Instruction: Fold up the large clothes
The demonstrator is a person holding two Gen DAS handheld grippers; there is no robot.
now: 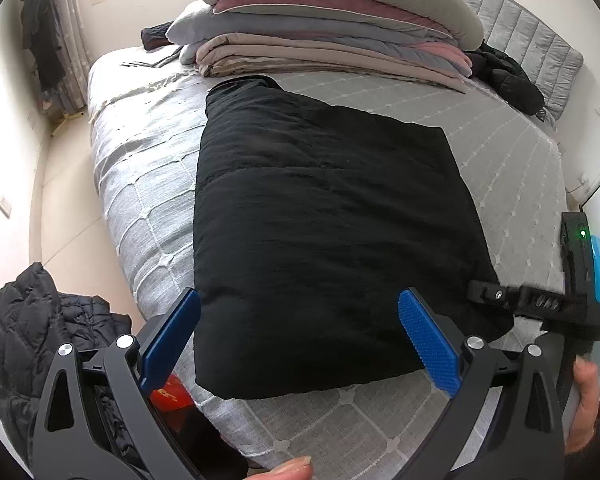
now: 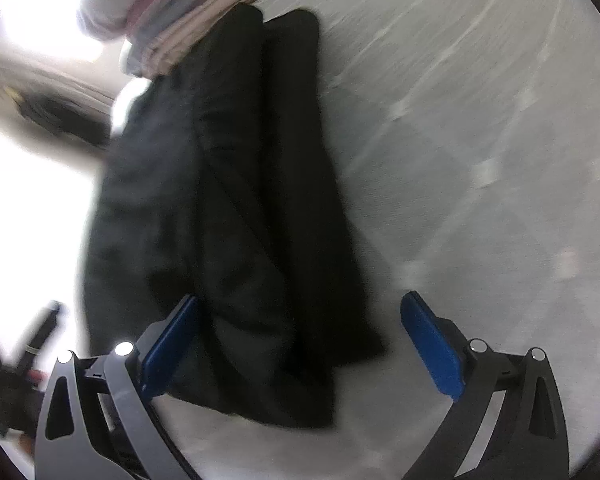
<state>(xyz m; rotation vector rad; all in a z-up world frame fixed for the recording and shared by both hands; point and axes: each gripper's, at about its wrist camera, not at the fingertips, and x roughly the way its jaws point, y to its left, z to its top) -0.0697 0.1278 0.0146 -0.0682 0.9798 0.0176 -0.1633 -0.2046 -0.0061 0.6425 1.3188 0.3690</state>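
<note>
I hold both tongs spread and empty above a folded black padded garment (image 1: 324,236) lying flat on the grey quilted bedspread (image 1: 148,168). My left gripper (image 1: 300,312) frames its near edge; the right gripper (image 2: 300,316) — its view blurred — hangs over the garment's layered side. At twelve o'clock sits a stack of folded blankets (image 1: 324,28); at seven o'clock, a crumpled black puffer jacket (image 1: 24,332).

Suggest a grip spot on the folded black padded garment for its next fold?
Probably the near corners of the folded black padded garment, one open gripper each: left gripper at the near-left corner, right gripper at the near-right. Come in low from the near bed edge. The near hem lies flat and thick on the grey grid bedspread, with the far end beside the stacked folded blankets.
</note>
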